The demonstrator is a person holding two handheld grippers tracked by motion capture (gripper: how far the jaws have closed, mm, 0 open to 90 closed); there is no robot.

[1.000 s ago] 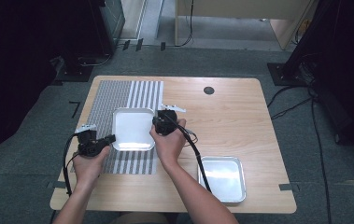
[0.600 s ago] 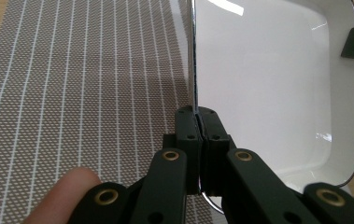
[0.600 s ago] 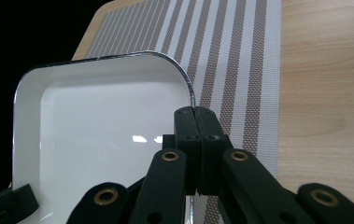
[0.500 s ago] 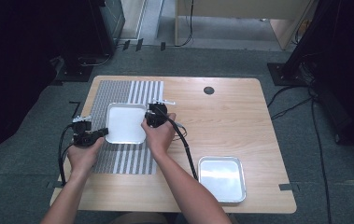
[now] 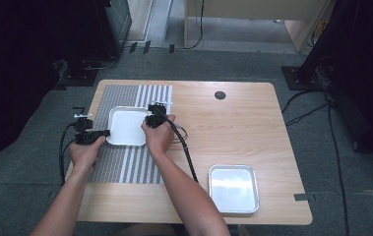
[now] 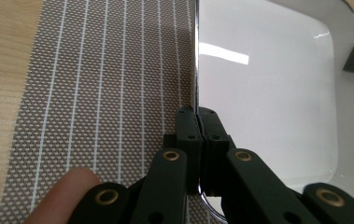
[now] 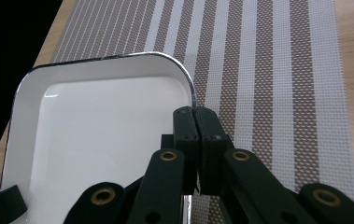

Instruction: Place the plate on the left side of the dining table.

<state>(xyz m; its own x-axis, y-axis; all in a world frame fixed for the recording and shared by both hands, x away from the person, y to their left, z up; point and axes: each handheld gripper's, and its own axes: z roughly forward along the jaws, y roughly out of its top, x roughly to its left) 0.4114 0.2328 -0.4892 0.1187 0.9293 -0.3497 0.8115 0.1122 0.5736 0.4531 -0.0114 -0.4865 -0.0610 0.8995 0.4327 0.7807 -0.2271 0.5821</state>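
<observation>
A white square tray (image 5: 126, 125) with a thin metal rim sits over the far part of a striped placemat (image 5: 125, 162). My left gripper (image 5: 106, 132) is shut on the tray's left rim. In the left gripper view the jaws (image 6: 197, 114) pinch that rim, with the tray's white inside (image 6: 277, 93) to the right. My right gripper (image 5: 147, 120) is shut on the opposite rim. The right gripper view shows its jaws (image 7: 195, 112) closed on the rim near a rounded corner of the tray (image 7: 100, 126). I cannot tell whether the tray touches the mat.
A second, silvery tray (image 5: 233, 188) lies near the table's front right. A dark round hole (image 5: 220, 95) is in the wooden tabletop toward the back. The table's left edge (image 5: 88, 118) runs close beside the left hand, and cables trail from both grippers.
Both hands have carried the white tray to the left and a little farther away along the placemat. Both grips stayed shut on its rims.
</observation>
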